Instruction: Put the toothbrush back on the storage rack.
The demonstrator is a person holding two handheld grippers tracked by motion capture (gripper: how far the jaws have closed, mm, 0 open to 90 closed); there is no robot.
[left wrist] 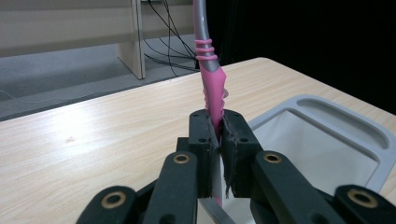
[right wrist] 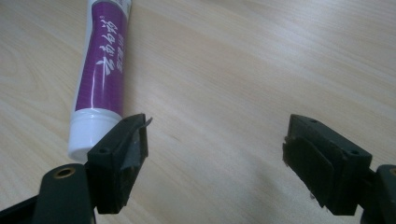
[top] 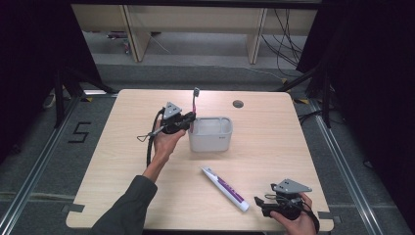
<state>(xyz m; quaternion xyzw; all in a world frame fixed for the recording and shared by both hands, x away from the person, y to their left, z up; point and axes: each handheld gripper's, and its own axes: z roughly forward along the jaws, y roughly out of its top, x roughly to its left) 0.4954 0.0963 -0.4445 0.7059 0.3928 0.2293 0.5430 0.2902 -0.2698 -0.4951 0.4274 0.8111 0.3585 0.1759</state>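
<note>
I see the toothbrush (top: 195, 102) standing nearly upright, head up, just off the far-left corner of the white bin (top: 211, 142); in the left gripper view its head is cut off by the top edge. My left gripper (left wrist: 218, 135) is pinching its pink handle. My right gripper (right wrist: 215, 154) is spread wide, well nearer than the bin, beside the toothpaste tube's (right wrist: 103, 70) cap.

In the high view, the bin (top: 210, 133) is sitting at the centre of the table (top: 274, 132), with the toothbrush (top: 195, 103) standing upright just left of its upper-left corner. The toothpaste tube (top: 225, 188) is lying lower right of the bin, and the right gripper (top: 264, 203) is resting just right of it near the table's lower-right edge.
</note>
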